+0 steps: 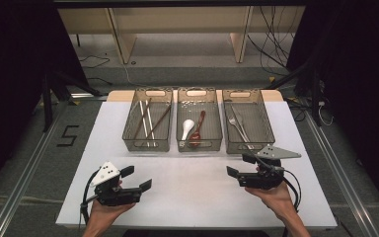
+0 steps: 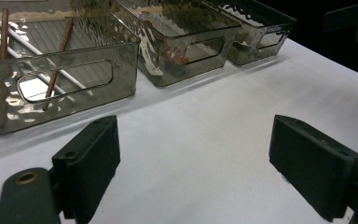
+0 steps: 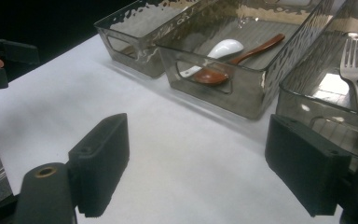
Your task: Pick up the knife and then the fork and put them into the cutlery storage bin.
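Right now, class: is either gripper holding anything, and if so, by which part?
Nothing is held. The left gripper and right gripper both have open jaws with only bare white table between them; the cutlery lies in the bins.

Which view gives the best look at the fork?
The right gripper view: the fork lies close to the camera inside the right basket, its tines distinct. The high view shows the fork whole, but small and dim. In the left gripper view, that basket stands far off and its contents can't be made out.
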`<state>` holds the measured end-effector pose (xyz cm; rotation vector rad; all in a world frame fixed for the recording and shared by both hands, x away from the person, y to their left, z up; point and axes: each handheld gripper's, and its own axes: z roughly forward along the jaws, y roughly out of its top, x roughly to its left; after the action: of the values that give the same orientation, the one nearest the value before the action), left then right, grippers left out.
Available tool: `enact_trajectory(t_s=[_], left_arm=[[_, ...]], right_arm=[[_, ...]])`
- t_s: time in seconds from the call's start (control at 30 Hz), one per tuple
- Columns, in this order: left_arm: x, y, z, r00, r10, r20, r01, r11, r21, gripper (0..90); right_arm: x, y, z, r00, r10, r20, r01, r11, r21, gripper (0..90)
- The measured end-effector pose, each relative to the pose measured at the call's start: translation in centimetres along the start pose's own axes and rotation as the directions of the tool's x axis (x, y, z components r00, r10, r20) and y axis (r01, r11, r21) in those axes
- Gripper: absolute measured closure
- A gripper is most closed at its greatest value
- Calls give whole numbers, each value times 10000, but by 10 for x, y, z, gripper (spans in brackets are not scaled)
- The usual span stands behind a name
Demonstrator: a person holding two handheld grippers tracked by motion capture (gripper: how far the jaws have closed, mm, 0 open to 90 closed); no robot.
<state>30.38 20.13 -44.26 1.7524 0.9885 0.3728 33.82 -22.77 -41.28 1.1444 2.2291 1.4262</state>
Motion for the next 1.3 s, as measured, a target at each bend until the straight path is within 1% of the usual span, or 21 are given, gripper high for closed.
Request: enact_trajectory(t_s=[0.13,0.4,0.43,0.53,0.67,0.83,1.1,1.3], left_arm=[[0,0,0,10000,-27,11,27,10000,-10,158],[0,0,0,10000,-4,87,4,10000,52,158],[0,0,0,10000,8,91,-9,10000,62,158],[-1,0,1,9999,13,103,-13,10000,57,158],[-1,-1,1,9999,10,162,-11,10000,77,158],[-2,-1,1,9997,59,227,-61,9999,102,158],[-3,-2,1,9995,108,293,-111,9999,115,158],[-3,-2,2,9995,121,286,-125,9998,125,158]], right_arm=[[3,-6,-1,10000,40,-72,-41,10000,-88,215],[7,-15,-4,10000,18,42,-17,9998,-212,191],[7,-16,-4,10000,-46,81,48,9997,-252,191],[9,-20,-4,10000,0,36,1,9997,-258,191],[11,-23,-5,9999,-106,75,108,9994,-314,191],[13,-28,-6,9998,-92,151,97,9994,-332,191],[13,-35,-8,9998,-31,202,39,9993,-383,191],[13,-37,-8,9998,-13,185,21,9990,-449,191]])
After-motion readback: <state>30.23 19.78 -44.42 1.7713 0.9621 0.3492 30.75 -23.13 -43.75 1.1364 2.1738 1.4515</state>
